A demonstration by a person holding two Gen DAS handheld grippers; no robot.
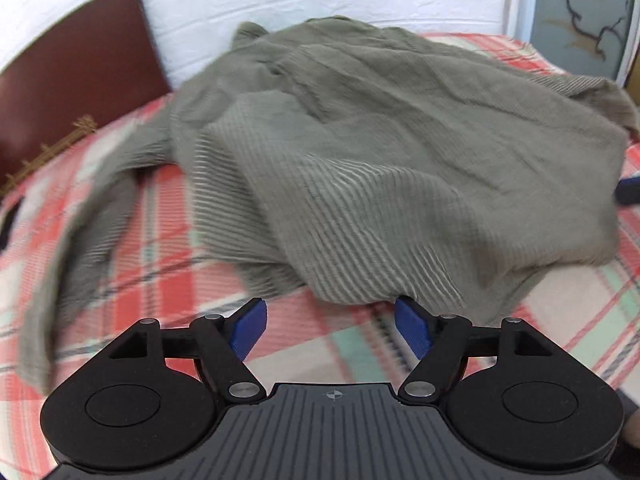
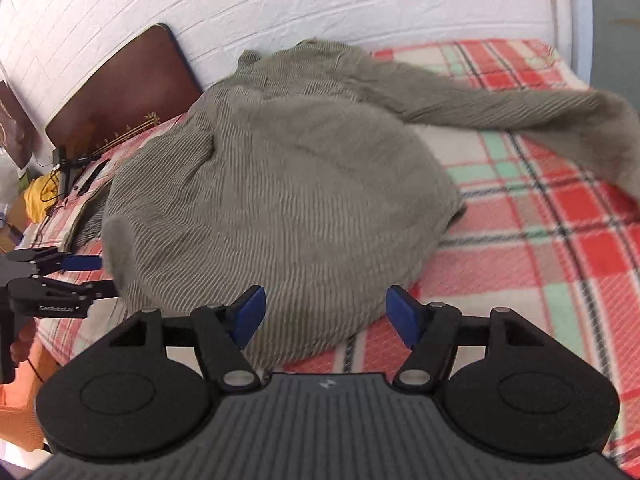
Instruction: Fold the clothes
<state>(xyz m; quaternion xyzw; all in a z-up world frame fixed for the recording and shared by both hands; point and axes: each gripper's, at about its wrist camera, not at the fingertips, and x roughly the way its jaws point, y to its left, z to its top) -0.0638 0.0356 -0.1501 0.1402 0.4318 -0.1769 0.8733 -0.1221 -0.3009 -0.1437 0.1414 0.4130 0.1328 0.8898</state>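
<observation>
- Your left hand-held gripper (image 1: 328, 326) stands with its jaws spread wide. Nothing is clamped; the blue pads (image 1: 249, 328) are clear of the cloth, with the garment's near hem lying just ahead of them and touching or almost touching the right-side pad.
- Your right hand-held gripper (image 2: 323, 314) is likewise spread and empty. Here the hem of the garment reaches into the gap between the jaws, but the pads do not press on it.
- Both grippers sit at the same near edge, so neither hand is clearly closer. The left one is visible at the left border of the right wrist view, beside the hem.
- The grey-green ribbed sweater (image 1: 360, 152) lies directly ahead of both grippers on the plaid bed cover (image 2: 540, 248), its body running away from you toward the wall.
- The body is bunched and domed, not flat; it looks soft and will likely slump when lifted.
- One sleeve (image 2: 520, 108) stretches out to the right across the bed; the other sleeve (image 1: 80, 248) trails to the left.
- Beyond the collar stand a brown headboard (image 2: 120, 88) and a white brick-pattern wall (image 2: 280, 8).
- Judged state: no fold is visible yet.
</observation>
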